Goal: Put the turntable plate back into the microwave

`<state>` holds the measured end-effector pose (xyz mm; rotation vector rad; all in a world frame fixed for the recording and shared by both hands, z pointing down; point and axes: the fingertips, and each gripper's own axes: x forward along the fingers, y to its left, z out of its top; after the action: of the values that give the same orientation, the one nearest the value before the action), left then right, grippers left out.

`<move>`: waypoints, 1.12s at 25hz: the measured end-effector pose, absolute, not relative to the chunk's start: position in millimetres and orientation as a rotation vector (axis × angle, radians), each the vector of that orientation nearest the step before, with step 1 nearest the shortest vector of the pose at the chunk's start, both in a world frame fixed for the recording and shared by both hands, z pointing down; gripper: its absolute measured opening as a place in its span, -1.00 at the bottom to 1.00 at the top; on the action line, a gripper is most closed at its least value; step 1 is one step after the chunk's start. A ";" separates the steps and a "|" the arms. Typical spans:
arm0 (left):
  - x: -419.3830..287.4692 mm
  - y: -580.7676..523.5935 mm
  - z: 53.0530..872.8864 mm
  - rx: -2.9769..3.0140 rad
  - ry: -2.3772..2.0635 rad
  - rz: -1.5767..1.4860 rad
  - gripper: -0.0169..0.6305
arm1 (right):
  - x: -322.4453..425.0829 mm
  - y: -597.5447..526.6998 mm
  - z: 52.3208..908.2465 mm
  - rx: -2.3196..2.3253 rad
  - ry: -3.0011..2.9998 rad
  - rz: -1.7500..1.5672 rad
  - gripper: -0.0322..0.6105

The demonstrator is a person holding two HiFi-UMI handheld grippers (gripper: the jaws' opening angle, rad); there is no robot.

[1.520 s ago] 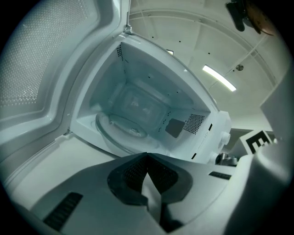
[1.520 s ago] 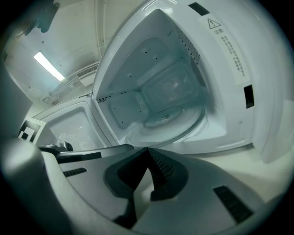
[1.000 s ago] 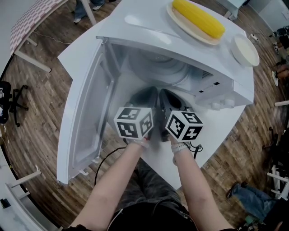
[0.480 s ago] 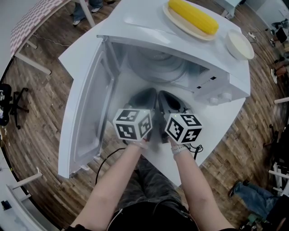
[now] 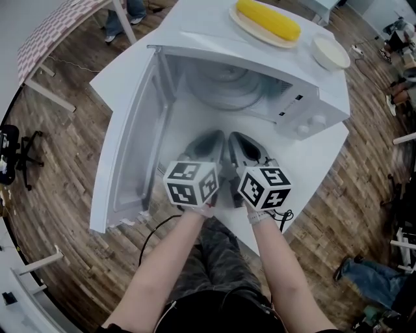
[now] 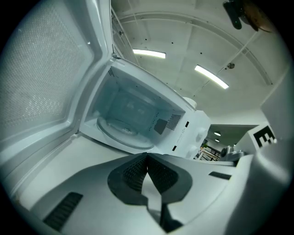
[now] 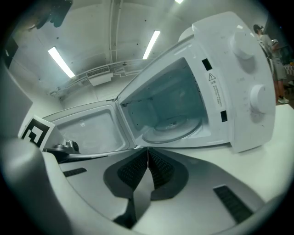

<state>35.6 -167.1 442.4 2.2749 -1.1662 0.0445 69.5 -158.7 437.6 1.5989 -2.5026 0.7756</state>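
The glass turntable plate (image 5: 225, 90) lies flat on the floor of the open white microwave (image 5: 305, 97). It also shows in the left gripper view as a round plate (image 6: 120, 129) and in the right gripper view as the same plate (image 7: 173, 128). My left gripper (image 5: 217, 135) and right gripper (image 5: 235, 135) hover side by side over the white table, just in front of the opening. The left gripper (image 6: 147, 156) has its jaws pressed together with nothing between them. So does the right gripper (image 7: 148, 150).
The microwave door (image 5: 130, 146) stands swung wide to the left. On top of the microwave sit a corn cob on a plate (image 5: 268, 19) and a white bowl (image 5: 330, 52). Two knobs (image 5: 311, 123) face the right front. The table edge (image 5: 305, 188) runs close on the right.
Both grippers have drawn back a little from the microwave opening. Their jaws stay shut and the plate has not moved.
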 end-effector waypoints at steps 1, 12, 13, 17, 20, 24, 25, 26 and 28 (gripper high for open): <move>35.2 -161.8 440.8 2.283 -1.163 0.046 -0.91 | 69.1 -153.6 435.5 1.603 -2.505 0.773 -0.83; 19.7 -84.5 427.2 2.342 -1.121 0.056 -0.91 | 59.7 -74.2 421.0 1.604 -2.513 0.739 -0.83; 19.7 -78.3 425.7 2.349 -1.117 0.054 -0.91 | 59.1 -68.0 419.2 1.609 -2.513 0.730 -0.83; 19.2 -52.7 421.8 2.377 -1.100 0.052 -0.91 | 57.2 -42.2 412.4 1.618 -2.517 0.692 -0.83; 16.8 -36.7 417.4 2.393 -1.093 0.045 -0.91 | 58.2 -25.3 408.0 1.630 -2.517 0.673 -0.83; 15.3 -18.5 409.2 2.418 -1.087 0.037 -0.91 | 57.0 -4.9 402.6 1.632 -2.523 0.641 -0.83; 14.7 -14.1 407.2 2.421 -1.086 0.034 -0.91 | 55.7 -0.1 401.4 1.627 -2.526 0.634 -0.83; 14.2 -9.7 405.3 2.424 -1.086 0.030 -0.91 | 54.5 4.6 400.3 1.624 -2.529 0.629 -0.83; 12.2 -0.9 402.0 2.429 -1.084 0.023 -0.91 | 52.0 13.9 397.7 1.620 -2.532 0.616 -0.83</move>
<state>12.2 -0.9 402.0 2.4290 -1.0844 0.0234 52.0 13.9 397.7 1.6201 -2.5323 0.6164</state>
